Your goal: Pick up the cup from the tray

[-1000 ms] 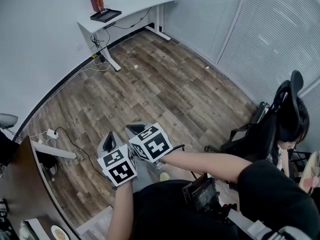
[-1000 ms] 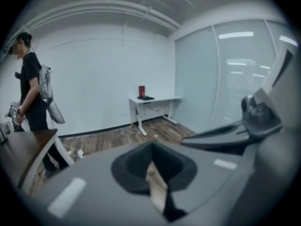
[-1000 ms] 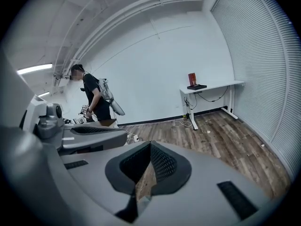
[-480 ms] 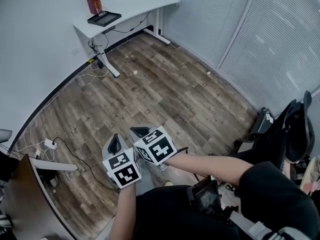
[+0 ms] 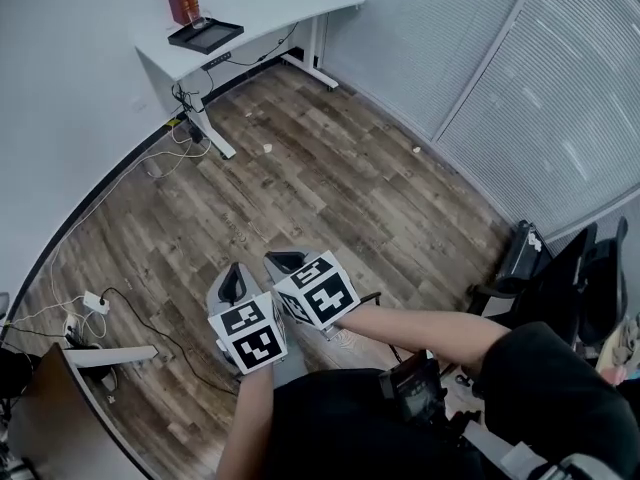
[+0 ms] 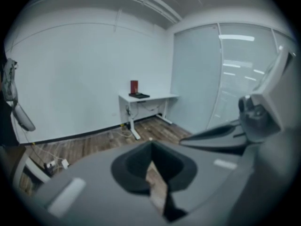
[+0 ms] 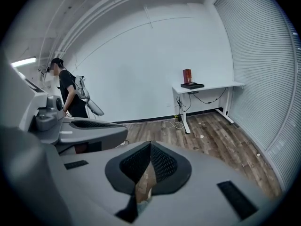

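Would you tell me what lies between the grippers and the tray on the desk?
In the head view, open wooden floor separates the left gripper and right gripper from the tray, with cables near the desk.

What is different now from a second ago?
The person has carried the left gripper and right gripper forward over the wooden floor, toward the white desk; the black chair slid toward the picture's edge. Nothing was grabbed. Both stay shut and empty.

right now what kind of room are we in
Most likely an office: a white desk stands against the wall, slatted blinds run along one side, and a black office chair sits at the right.
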Demonstrator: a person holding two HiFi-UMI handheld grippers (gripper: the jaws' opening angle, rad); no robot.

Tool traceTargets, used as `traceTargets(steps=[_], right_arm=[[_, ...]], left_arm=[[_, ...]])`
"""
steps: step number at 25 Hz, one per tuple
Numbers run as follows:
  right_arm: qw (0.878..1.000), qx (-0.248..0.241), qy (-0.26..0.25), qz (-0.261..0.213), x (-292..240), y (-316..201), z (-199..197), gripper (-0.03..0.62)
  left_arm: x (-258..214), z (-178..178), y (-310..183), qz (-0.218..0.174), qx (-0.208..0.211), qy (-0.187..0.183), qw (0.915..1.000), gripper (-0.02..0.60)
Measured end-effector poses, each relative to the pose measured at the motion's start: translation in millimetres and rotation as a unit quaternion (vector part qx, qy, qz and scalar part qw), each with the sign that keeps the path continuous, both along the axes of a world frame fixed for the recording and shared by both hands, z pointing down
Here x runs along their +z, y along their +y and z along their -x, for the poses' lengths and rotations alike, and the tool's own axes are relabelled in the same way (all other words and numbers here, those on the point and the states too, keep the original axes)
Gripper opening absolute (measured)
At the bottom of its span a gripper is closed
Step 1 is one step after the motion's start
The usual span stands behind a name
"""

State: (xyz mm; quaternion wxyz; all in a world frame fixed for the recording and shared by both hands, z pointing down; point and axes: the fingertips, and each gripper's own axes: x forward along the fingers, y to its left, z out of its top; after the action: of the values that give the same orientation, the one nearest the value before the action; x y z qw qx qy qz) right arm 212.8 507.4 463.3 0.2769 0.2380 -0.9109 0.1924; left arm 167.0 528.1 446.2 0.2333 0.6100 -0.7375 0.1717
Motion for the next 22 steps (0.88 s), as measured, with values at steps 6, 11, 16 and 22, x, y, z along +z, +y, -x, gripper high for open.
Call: traceTargets(steps=[6,11,16,22], right_arm=[[1.000,0.002,0.002,-0.001,-6,-40,42,0.012],[1.000,-0.006,-0.003,-0.004,-11,-69,77,0.012],[1.000,-0.010,-0.008,0.008,-9,-91,118,0.012],[0.999,-0.023,-0.009,0.022,7,-106,162,0.012]], left_arm=[[-5,40,-44,-0.003,0.015,0.002,0.9999,0.002],[-8,75,-74,-0.007,0.015,0.003,0.9999,0.002],[-7,115,-92,-0.002,0.010,0.005,0.9999,0.002],[8,163,-107,0.013,-0.008,0.010,0.9998,0.002]])
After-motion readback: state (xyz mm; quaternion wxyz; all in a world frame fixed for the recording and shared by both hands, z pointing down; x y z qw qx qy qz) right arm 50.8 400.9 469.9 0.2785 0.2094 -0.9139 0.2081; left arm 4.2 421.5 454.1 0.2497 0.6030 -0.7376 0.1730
